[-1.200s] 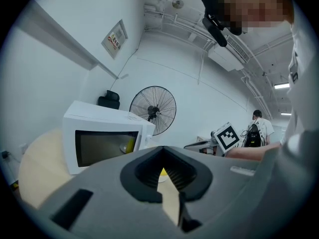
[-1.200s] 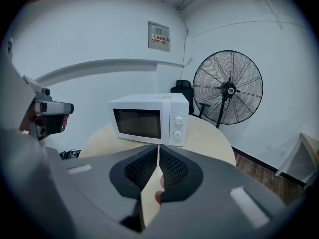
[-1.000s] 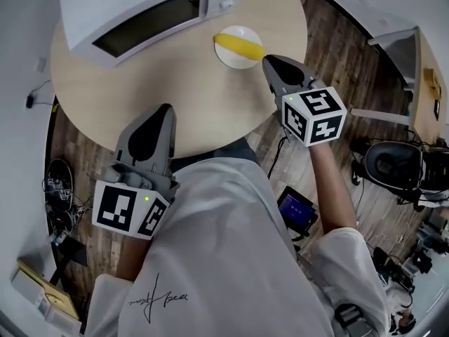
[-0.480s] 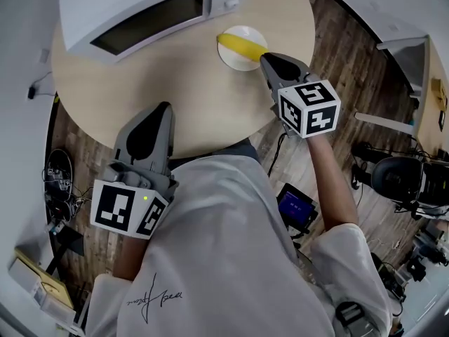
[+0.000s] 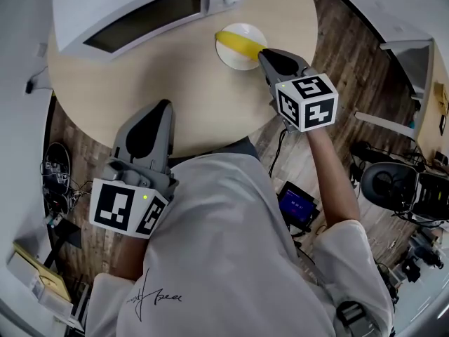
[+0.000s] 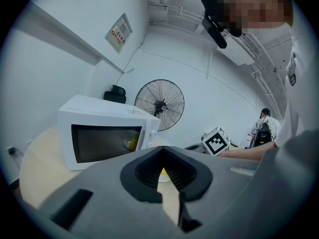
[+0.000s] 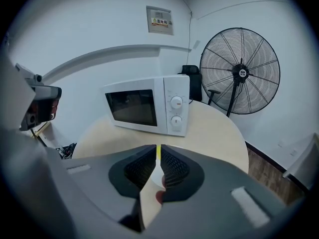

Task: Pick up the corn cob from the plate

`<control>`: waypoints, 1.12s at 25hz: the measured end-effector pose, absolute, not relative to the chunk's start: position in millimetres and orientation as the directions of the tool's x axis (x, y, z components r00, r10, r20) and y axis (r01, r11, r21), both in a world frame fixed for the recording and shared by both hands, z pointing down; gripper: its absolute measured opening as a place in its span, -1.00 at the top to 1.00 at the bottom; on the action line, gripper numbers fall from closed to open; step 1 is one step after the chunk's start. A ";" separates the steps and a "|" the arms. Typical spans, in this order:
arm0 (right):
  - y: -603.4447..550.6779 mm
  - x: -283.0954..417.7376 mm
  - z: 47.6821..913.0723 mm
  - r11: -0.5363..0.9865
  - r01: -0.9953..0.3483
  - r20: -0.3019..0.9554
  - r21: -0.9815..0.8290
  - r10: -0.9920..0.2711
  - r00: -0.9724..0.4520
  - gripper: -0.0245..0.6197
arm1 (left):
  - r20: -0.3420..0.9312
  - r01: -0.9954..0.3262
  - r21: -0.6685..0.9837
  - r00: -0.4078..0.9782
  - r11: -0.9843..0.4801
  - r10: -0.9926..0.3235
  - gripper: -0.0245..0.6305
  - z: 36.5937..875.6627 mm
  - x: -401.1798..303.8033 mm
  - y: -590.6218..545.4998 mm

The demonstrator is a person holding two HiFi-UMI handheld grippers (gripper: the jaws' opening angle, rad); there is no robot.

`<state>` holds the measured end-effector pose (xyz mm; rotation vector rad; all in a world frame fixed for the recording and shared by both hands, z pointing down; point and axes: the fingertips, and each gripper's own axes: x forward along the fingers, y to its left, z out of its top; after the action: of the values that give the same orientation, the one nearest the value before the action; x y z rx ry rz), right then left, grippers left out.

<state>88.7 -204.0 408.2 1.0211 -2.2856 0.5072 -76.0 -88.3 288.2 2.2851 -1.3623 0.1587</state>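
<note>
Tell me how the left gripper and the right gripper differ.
The right gripper reaches over the table to the corn cob on the plate. The left gripper sits at the table's near edge. The right gripper's jaws are opening, showing a thin slit with nothing gripped, while the left gripper's jaws meet at the tips. Both grippers hold nothing.

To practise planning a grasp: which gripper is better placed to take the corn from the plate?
Right. The right gripper is at the plate, tips beside the corn, jaws opening, nothing gripped yet. The left gripper hangs over the table edge, far from the plate.
</note>
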 end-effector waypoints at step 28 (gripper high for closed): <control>-233.6 70.3 469.6 0.747 -0.661 0.748 -0.074 -0.397 -0.533 0.42 | 0.391 -0.876 0.341 0.463 -0.343 -0.795 0.95 302.8 -79.7 -98.0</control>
<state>70.3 -233.6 469.6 0.7909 -2.1970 0.4546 -79.7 -98.0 302.8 2.2117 -1.3888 0.2116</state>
